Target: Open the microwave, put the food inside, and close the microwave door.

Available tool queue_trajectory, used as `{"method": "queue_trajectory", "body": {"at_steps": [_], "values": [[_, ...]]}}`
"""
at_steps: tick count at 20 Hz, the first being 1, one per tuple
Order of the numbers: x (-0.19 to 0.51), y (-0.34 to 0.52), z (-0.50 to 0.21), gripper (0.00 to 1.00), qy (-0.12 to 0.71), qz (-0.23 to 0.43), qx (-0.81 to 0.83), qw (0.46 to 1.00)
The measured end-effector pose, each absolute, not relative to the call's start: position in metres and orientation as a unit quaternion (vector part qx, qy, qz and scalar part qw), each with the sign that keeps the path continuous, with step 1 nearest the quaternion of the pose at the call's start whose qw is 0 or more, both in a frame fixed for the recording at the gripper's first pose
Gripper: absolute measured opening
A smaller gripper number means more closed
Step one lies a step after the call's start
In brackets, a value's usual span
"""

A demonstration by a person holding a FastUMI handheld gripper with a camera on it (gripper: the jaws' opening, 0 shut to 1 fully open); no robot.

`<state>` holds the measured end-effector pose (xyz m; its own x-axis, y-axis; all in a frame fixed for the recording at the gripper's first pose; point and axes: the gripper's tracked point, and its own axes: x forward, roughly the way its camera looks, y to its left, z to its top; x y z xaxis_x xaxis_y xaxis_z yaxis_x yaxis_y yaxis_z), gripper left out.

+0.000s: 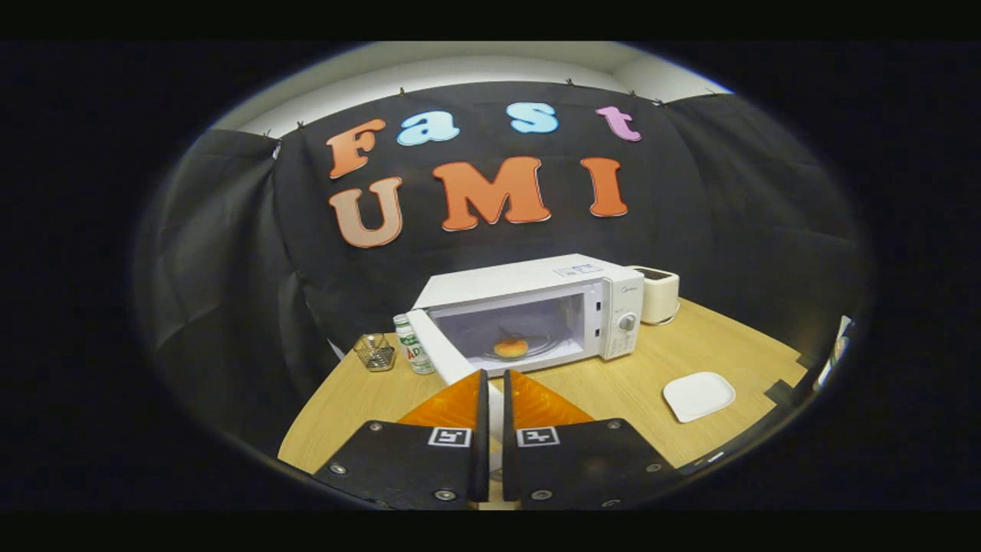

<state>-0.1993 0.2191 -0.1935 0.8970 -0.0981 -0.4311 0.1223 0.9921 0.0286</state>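
A white microwave (536, 282) stands on the wooden table (613, 387) with its door (438, 351) swung wide toward me on the left. Inside, on the glass turntable, lies a round orange-brown piece of food (510, 348). The door's free edge runs straight into the narrow gap between my fingers. My gripper (495, 377) is shut on that edge, a finger on each side of it. The control panel with its knob (627, 322) is on the microwave's right side.
A white square plate (698, 395) lies on the table right of my fingers. A white toaster (657, 293) stands behind the microwave's right corner. A green-and-white can (414, 345) and a small wire basket (375, 352) stand left of the door.
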Motion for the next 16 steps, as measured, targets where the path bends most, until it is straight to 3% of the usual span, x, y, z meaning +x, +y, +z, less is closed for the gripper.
{"method": "queue_trajectory", "body": {"at_steps": [3, 7, 16], "values": [[-0.214, 0.241, -0.197, 0.01, 0.198, -0.047, -0.02, 0.979], [-0.232, 0.26, -0.241, 0.01, 0.229, -0.039, -0.043, 0.972], [-0.235, 0.239, -0.321, 0.01, 0.28, -0.113, -0.095, 0.949]]}}
